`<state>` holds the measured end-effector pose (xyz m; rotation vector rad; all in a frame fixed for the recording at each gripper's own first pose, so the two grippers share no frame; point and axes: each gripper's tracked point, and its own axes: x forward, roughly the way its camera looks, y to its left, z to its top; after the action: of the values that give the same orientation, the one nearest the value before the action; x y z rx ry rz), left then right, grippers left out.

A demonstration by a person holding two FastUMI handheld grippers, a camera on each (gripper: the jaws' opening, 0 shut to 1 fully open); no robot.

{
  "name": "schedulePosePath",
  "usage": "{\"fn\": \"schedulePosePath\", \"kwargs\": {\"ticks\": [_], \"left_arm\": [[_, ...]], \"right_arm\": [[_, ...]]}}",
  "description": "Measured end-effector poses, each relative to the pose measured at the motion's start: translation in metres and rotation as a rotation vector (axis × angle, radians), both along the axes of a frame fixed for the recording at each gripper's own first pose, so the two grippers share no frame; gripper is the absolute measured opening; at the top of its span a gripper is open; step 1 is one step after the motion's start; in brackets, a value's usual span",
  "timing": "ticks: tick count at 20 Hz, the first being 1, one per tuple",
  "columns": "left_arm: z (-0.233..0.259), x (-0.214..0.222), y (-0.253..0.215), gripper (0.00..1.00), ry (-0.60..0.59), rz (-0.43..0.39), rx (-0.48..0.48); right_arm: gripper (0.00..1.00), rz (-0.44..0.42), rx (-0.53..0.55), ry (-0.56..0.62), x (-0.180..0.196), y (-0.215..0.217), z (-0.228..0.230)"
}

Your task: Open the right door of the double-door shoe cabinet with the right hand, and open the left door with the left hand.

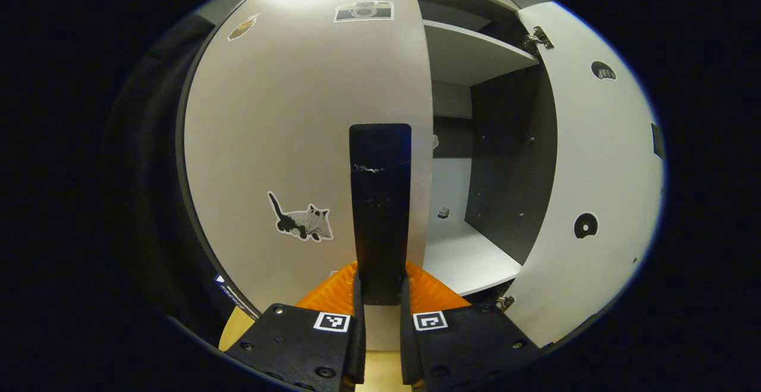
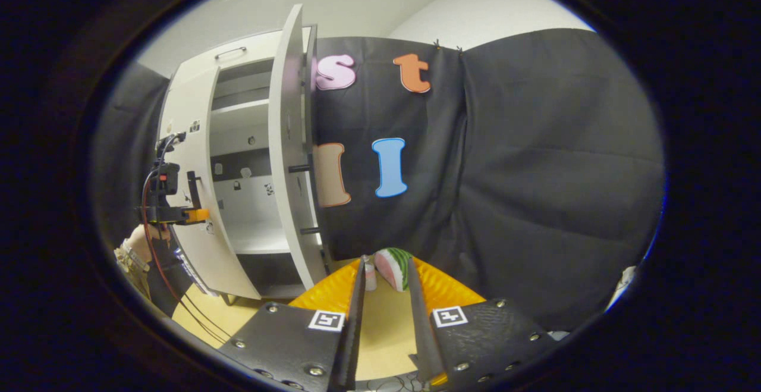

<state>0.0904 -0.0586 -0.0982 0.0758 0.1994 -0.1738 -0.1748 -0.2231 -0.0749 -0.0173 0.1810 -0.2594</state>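
Note:
The white shoe cabinet (image 2: 238,53) stands at the left in the right gripper view. Its left door (image 1: 285,130), with a cat sticker, carries a black upright handle (image 1: 380,190). My left gripper (image 1: 380,282) is shut on the lower end of that handle, a finger pressing each side. The same gripper (image 2: 178,213) shows held by a hand at the left door (image 2: 190,142). The right door (image 1: 594,172) is swung wide open, seen edge-on (image 2: 290,160) with its handle pointing right. My right gripper (image 2: 385,262) hangs away from the cabinet, open, with nothing between its fingers.
Inside the cabinet are white shelves (image 1: 469,53) and a white floor panel (image 1: 469,261) holding a small object (image 1: 443,212). A watermelon slice toy (image 2: 395,267) and a small white bottle (image 2: 370,276) lie on the yellowish floor (image 2: 196,314) by the black cloth wall (image 2: 535,172).

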Motion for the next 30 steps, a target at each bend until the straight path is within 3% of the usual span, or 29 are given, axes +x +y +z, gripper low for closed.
{"fn": "schedulePosePath", "kwargs": {"ticks": [11,24,26,27,30], "left_arm": [[-0.001,-0.008,0.009,0.24,0.002,-0.023,-0.009],[-0.003,-0.016,0.015,0.24,0.016,-0.073,-0.021],[-0.003,-0.017,0.016,0.24,0.013,-0.081,-0.023],[-0.003,-0.017,0.016,0.24,0.011,-0.083,-0.024],[-0.003,-0.018,0.017,0.24,0.004,-0.089,-0.023]], "right_arm": [[0.30,0.111,0.012,0.019,0.005,0.023,-0.005],[0.30,0.237,0.003,0.044,0.052,0.060,-0.012],[0.49,0.252,-0.013,0.050,0.057,0.066,-0.012],[0.40,0.257,-0.020,0.053,0.058,0.069,-0.012],[0.40,0.272,-0.037,0.065,0.066,0.078,-0.015]]}}
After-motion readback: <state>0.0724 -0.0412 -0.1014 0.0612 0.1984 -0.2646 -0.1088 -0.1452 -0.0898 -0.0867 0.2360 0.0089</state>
